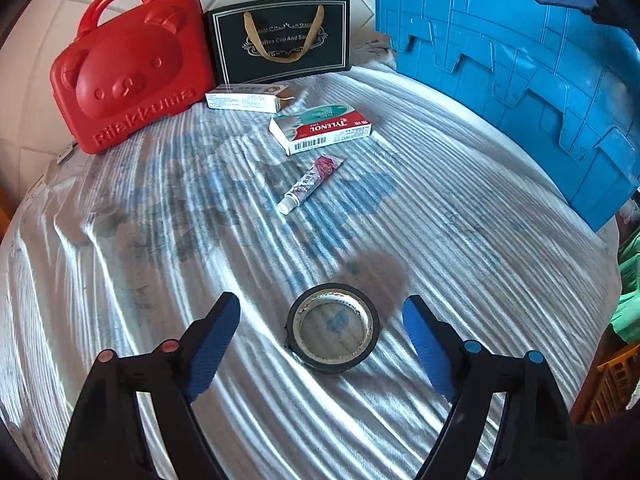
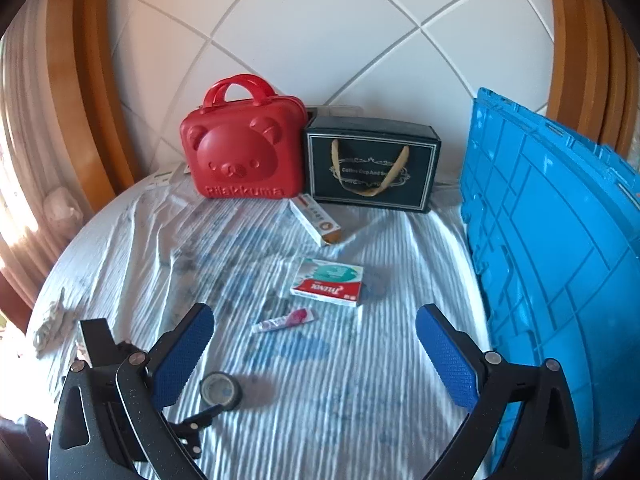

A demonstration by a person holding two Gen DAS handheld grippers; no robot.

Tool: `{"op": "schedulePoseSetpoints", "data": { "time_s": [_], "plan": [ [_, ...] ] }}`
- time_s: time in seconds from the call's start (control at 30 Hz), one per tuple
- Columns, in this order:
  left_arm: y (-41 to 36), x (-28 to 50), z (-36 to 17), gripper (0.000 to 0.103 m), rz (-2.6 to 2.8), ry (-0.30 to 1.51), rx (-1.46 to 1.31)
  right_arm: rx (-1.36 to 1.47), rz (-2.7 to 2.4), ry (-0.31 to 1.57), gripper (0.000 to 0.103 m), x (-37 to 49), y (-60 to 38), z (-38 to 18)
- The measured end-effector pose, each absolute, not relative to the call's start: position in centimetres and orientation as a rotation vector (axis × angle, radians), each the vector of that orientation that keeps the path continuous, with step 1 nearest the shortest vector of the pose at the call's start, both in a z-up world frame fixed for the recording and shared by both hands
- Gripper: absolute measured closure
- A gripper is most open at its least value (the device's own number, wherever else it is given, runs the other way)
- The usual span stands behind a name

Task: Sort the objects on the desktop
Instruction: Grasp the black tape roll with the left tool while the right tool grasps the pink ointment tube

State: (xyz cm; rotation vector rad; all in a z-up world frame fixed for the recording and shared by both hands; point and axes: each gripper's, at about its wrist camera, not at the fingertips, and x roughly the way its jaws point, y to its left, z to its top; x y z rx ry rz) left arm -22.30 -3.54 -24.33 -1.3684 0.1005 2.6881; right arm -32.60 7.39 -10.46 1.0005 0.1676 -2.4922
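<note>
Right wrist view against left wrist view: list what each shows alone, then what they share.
Only the right wrist view shows the wooden frame, the crumpled cord at the cloth's left edge, and the right gripper, jaws open.

Only the left wrist view shows the left gripper, jaws open on either side of the tape roll, plus green fabric.

Shared: red bear case, black gift bag, Tylenol box, tube, blue crate.

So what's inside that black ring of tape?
Only the striped white cloth shows through the hole of the black roll of tape, with a bluish smudge on it. What lies under the tape's own ring is covered. The open left gripper straddles it.
</note>
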Motion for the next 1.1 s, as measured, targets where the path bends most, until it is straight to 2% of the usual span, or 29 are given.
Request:
{"op": "schedulePoseSetpoints", "data": {
  "time_s": [0.07, 0.17, 0.2, 0.23, 0.3, 0.33, 0.47, 0.63, 0.73, 0.77, 0.8, 0.87, 1.1],
  "plan": [
    [-3.3, -22.8, -25.3, 0.023, 2.665, 0.103, -1.398, 1.033, -2.453, 0.169, 0.000, -33.6, 6.8, -11.8],
    [-3.1, -23.4, -26.7, 0.038, 2.614, 0.094, -1.441, 1.107, -2.364, 0.188, 0.001, -35.4, 4.8, -15.1],
    [-3.0, -23.6, -27.1, 0.045, 2.597, 0.094, -1.460, 1.140, -2.337, 0.193, 0.004, -36.1, 3.9, -16.2],
    [-3.1, -23.6, -27.2, 0.047, 2.601, 0.087, -1.446, 1.171, -2.310, 0.199, 0.007, -36.8, 3.0, -17.4],
    [-3.3, -23.7, -27.1, 0.047, 2.598, 0.070, -1.442, 1.253, -2.278, 0.204, 0.020, -38.7, 1.2, -20.1],
    [-3.3, -23.7, -27.1, 0.047, 2.596, 0.076, -1.436, 1.307, -2.268, 0.204, 0.022, -39.8, 0.5, -21.4],
    [-3.4, -23.5, -27.2, 0.047, 2.586, 0.076, -1.418, 1.557, -2.188, 0.093, 0.051, -43.2, -1.0, -26.5],
    [-3.5, -23.2, -27.1, 0.047, 2.564, 0.074, -1.400, 1.633, -2.178, 0.171, 0.053, -44.2, -3.8, -28.9],
    [-3.7, -23.1, -27.1, 0.047, 2.545, 0.062, -1.393, 1.583, -2.207, 0.346, 0.050, -44.1, -5.5, -29.7],
    [-3.8, -23.0, -27.1, 0.047, 2.540, 0.058, -1.391, 1.565, -2.202, 0.400, 0.054, -43.9, -5.8, -29.9],
    [-3.8, -23.0, -27.1, 0.047, 2.535, 0.057, -1.390, 1.544, -2.184, 0.428, 0.067, -43.7, -5.9, -29.9],
    [-3.8, -22.9, -27.1, 0.047, 2.529, 0.055, -1.389, 1.547, -2.136, 0.423, 0.085, -43.2, -5.0, -29.9],
    [-4.1, -22.3, -27.2, 0.048, 2.508, 0.016, -1.375, 1.557, -2.171, 0.263, 0.085, -40.3, 1.8, -28.0]
  ]
}}
